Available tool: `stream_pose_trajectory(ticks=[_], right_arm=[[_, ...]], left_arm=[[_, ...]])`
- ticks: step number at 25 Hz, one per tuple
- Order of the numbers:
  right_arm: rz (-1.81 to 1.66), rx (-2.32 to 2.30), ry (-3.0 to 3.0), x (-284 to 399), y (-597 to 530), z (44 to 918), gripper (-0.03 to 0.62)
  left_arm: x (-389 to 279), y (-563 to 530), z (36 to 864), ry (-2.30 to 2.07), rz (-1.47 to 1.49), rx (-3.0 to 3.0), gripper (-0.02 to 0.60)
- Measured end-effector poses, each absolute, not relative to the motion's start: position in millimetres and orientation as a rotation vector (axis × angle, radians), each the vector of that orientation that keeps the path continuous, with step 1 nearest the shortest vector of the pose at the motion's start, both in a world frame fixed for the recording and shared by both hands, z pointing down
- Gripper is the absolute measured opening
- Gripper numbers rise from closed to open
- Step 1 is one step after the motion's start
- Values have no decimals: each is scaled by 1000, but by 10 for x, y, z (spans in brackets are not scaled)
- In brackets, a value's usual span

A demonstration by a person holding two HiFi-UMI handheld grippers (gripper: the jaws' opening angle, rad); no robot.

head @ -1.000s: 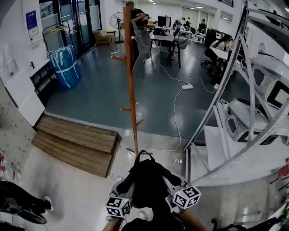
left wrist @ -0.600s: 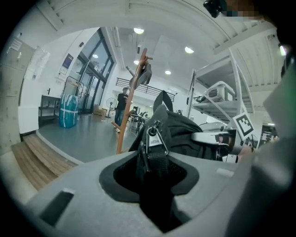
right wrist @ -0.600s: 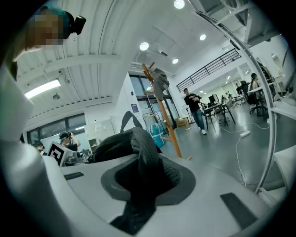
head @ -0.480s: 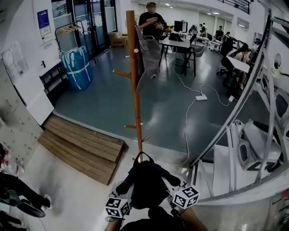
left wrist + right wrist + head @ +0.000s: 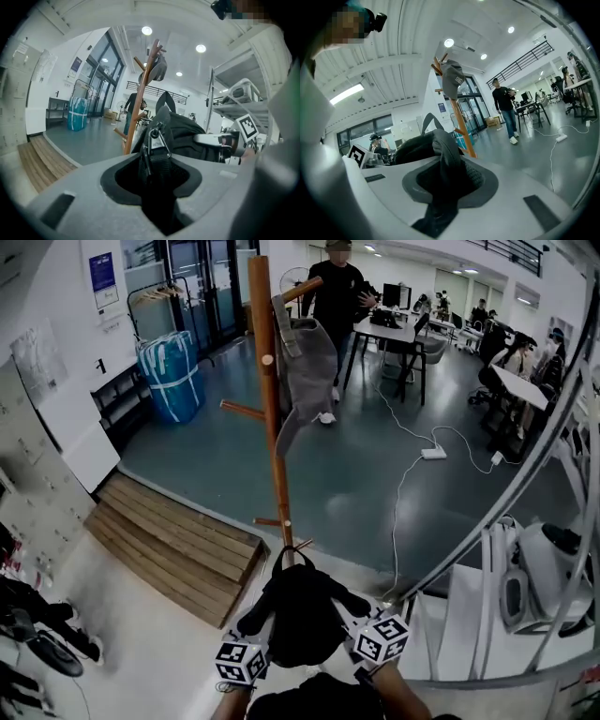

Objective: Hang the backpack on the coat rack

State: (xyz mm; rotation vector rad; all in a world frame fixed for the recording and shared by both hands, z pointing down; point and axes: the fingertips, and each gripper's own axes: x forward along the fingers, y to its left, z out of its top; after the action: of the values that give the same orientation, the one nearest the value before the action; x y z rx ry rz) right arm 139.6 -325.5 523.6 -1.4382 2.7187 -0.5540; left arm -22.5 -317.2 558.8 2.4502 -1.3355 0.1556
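The black backpack (image 5: 300,610) hangs between my two grippers at the bottom of the head view, its top loop pointing at the foot of the wooden coat rack (image 5: 269,409). My left gripper (image 5: 251,638) is shut on a shoulder strap with a metal buckle (image 5: 157,140). My right gripper (image 5: 361,620) is shut on the other strap (image 5: 445,164). The rack stands just ahead, upright, with bare pegs low down. A grey cap (image 5: 452,77) and a grey garment (image 5: 305,362) hang from its upper pegs. The backpack (image 5: 187,136) is short of the rack (image 5: 140,108).
A wooden pallet (image 5: 173,540) lies on the floor left of the rack. Metal shelving (image 5: 525,521) stands close on the right. A person (image 5: 339,296) stands behind the rack near desks. A cable with a power strip (image 5: 433,454) crosses the floor, and a blue bundle (image 5: 173,371) stands far left.
Both grippers have carried the backpack forward, so the coat rack is nearer and larger. The person at the back has stepped closer. The grips on the straps are unchanged.
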Motion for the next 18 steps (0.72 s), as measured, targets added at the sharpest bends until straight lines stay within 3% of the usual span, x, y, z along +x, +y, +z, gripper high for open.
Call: stream_pose_trajectory(ticks=[18], right_arm=[[-638,-1366,2764,1487,-4346,5589,75]], left_arm=[[-116,-4118,5924,-1449,182,2343,128]])
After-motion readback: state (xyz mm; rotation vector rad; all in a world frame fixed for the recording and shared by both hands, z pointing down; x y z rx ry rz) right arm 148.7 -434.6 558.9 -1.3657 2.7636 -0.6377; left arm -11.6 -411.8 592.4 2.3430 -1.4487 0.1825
